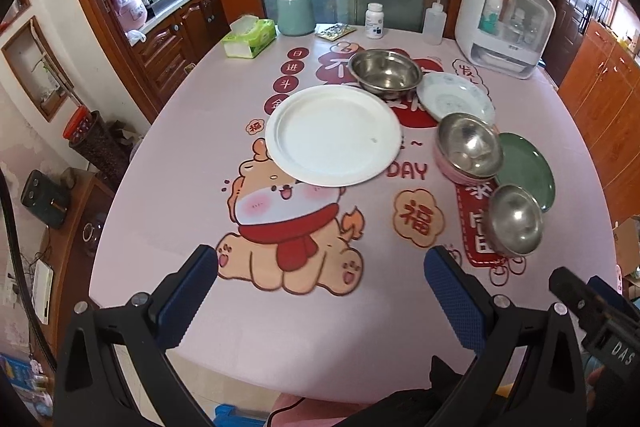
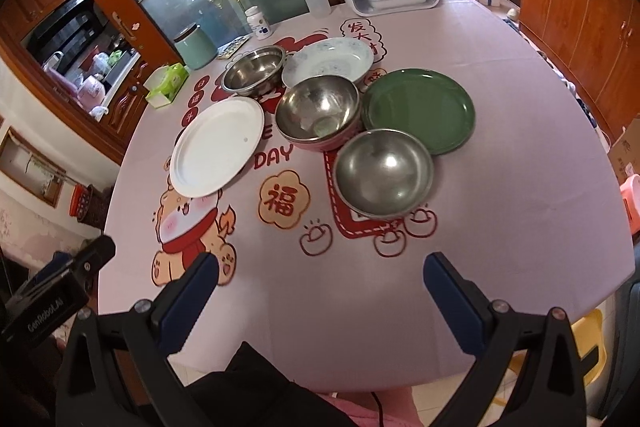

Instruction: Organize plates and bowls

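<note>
Plates and bowls clustered mid-table on pink printed tablecloth point(image 1: 168, 187), none yet stacked apart from one pair. Large white plate point(image 1: 334, 135) lying flat toward left side, over cartoon dog print. Behind it, wide steel basin point(image 1: 385, 71), rim just beside patterned pale plate point(image 1: 456, 98). Nearer, steel bowl point(image 1: 469, 143) nested inside pink bowl point(image 1: 448, 169), touching green plate point(image 1: 528, 169) on its right. Closest to front edge, small steel bowl point(image 1: 516, 219), overlapping green plate's near rim.

Same group from right wrist view: white plate point(image 2: 218, 146), steel basin point(image 2: 254, 69), patterned pale plate point(image 2: 328, 61), nested steel bowl point(image 2: 318, 111) with pink bowl point(image 2: 320, 145) showing below its rim, green plate point(image 2: 420, 107), small steel bowl point(image 2: 384, 173) nearest.

Left gripper point(image 1: 322, 269) hovering over near table edge, blue-padded fingers spread wide, nothing between them. Right gripper point(image 2: 320, 277) likewise spread wide and empty, poised short of small steel bowl.

Along far edge: tissue box point(image 1: 250, 37), teal canister point(image 1: 295, 11), pill bottle point(image 1: 375, 21), squeeze bottle point(image 1: 435, 21), white cabinet-style appliance point(image 1: 504, 23).
</note>
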`<action>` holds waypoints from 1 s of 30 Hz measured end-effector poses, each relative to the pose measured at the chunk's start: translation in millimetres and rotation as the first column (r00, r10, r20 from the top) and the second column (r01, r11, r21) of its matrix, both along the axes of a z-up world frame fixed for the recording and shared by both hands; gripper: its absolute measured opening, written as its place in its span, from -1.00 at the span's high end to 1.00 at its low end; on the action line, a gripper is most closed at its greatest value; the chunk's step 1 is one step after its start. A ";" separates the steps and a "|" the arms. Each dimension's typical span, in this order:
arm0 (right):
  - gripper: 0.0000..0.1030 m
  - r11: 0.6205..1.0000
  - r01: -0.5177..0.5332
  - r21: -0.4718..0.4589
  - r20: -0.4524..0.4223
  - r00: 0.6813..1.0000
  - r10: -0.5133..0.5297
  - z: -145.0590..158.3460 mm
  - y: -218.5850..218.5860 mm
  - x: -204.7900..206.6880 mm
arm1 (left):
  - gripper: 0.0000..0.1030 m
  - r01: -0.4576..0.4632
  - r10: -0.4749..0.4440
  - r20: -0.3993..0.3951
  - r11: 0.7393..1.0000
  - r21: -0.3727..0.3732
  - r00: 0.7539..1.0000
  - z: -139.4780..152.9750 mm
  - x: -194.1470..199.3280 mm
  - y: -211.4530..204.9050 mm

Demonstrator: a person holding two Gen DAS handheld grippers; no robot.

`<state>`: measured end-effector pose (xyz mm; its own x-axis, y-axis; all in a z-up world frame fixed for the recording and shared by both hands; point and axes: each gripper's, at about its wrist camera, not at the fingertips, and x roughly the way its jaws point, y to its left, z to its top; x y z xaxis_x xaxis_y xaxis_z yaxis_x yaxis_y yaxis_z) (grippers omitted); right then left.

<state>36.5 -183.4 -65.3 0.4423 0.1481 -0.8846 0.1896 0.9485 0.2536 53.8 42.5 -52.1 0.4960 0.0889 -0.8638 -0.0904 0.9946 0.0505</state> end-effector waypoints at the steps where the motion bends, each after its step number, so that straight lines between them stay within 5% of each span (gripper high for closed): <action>1: -0.99 1.000 0.007 0.000 -0.001 1.000 -0.007 -0.2 4.1 3.1 | -0.99 0.004 -0.004 -0.008 1.000 -0.001 1.000 -1.4 4.8 6.3; 19: -0.89 0.991 0.131 -0.008 -0.014 0.991 -0.131 -28.4 70.0 78.8 | -0.99 0.040 -0.040 -0.064 0.999 -0.003 0.997 -35.3 114.1 112.9; 30: -0.75 0.983 0.136 0.126 -0.033 0.991 -0.133 -73.5 84.4 130.3 | -0.99 0.078 -0.087 -0.127 0.994 -0.080 0.988 -85.6 195.9 152.6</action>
